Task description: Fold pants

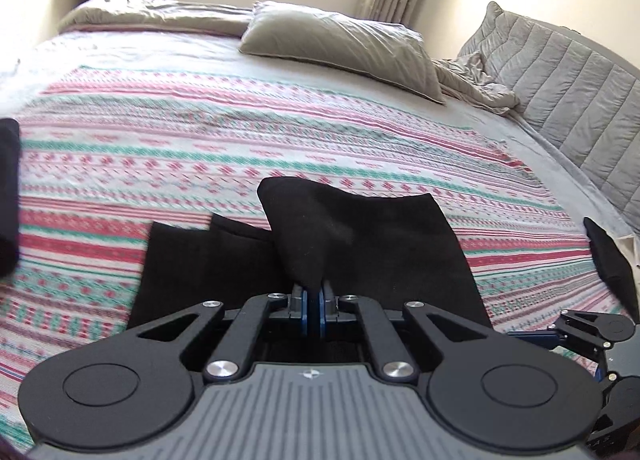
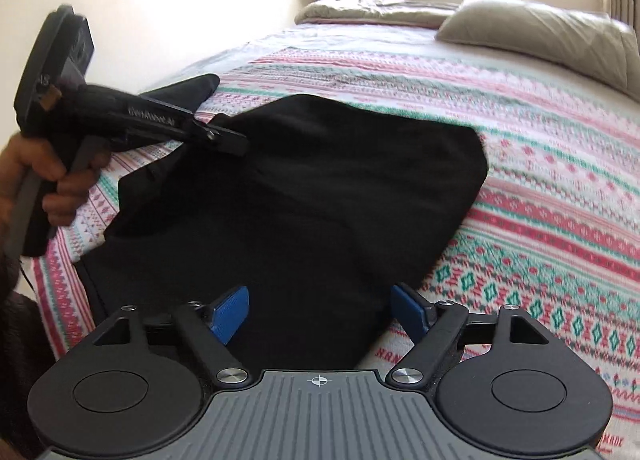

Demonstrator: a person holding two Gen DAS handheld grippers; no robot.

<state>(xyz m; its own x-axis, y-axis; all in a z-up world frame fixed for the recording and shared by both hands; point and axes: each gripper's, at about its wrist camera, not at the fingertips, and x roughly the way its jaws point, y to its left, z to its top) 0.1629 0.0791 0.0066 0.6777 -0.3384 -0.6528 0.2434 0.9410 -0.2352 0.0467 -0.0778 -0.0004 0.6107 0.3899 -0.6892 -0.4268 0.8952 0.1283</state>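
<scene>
Around you: striped blanket point(image 1: 200, 148) on the bed point(image 1: 500, 132), a grey pillow point(image 1: 340, 48) and rumpled sheet far side, nothing blocking. Black pants point(image 2: 304, 196) lie near the bed's edge, partly folded, one corner lifted. Your left hand-held gripper point(image 1: 314, 292) is clenched on that corner; your right hand-held gripper point(image 2: 320, 312) stands released, pads spread over the cloth, not pressing.

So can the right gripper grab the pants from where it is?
Probably yes: the right gripper is open, its pads either side of the pants, nothing between. The left gripper holds another edge, well clear.
</scene>
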